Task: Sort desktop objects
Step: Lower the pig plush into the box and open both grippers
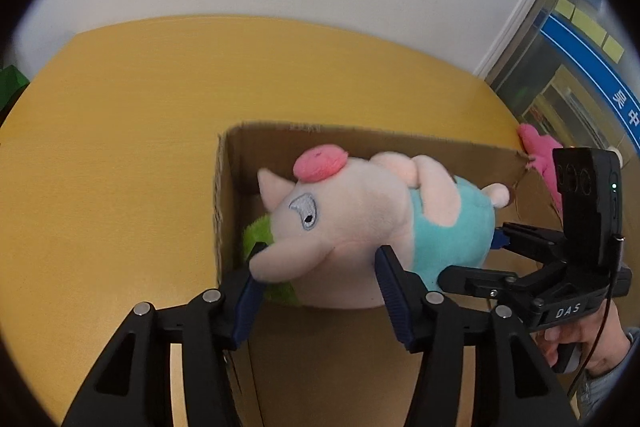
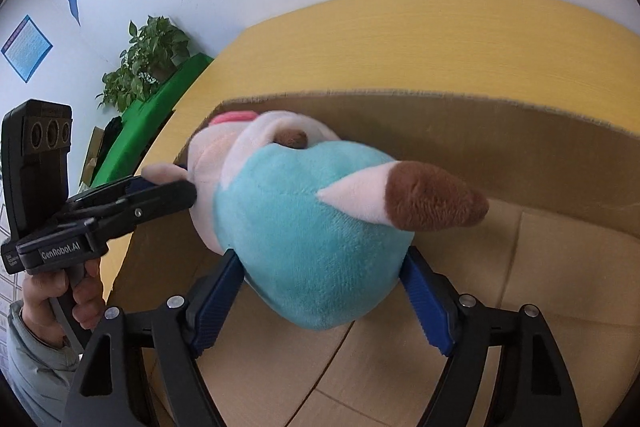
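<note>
The plush pig [image 1: 360,227], pale pink with a teal shirt and a pink cap, is hanging over the open cardboard box [image 1: 280,143] that is sitting on the yellow table [image 1: 120,147]. Both grippers are pinching it at once. The left gripper [image 1: 320,283] is closing its 2 blue-padded fingers [image 1: 390,291] on the head end, 1 finger lying by the snout and the other pressing where the pink head is meeting the teal shirt. The right gripper [image 2: 324,291] is squeezing the teal body from below, its 2 blue pads [image 2: 424,299] sinking into the fabric on either side; in the left wrist view it is reaching in from the right [image 1: 500,239] toward the toy's rear. A brown-tipped leg [image 2: 432,195] is sticking out to the right over the box floor. Under the pig's head, a fuzzy green toy [image 1: 260,231] is lying inside the box against its left wall. A pink plush [image 1: 538,155] is resting just outside the box's far right corner. In the right wrist view, a potted plant [image 2: 148,55] is standing past the table edge, beside a green surface [image 2: 160,107], with posters on the white wall behind it.
</note>
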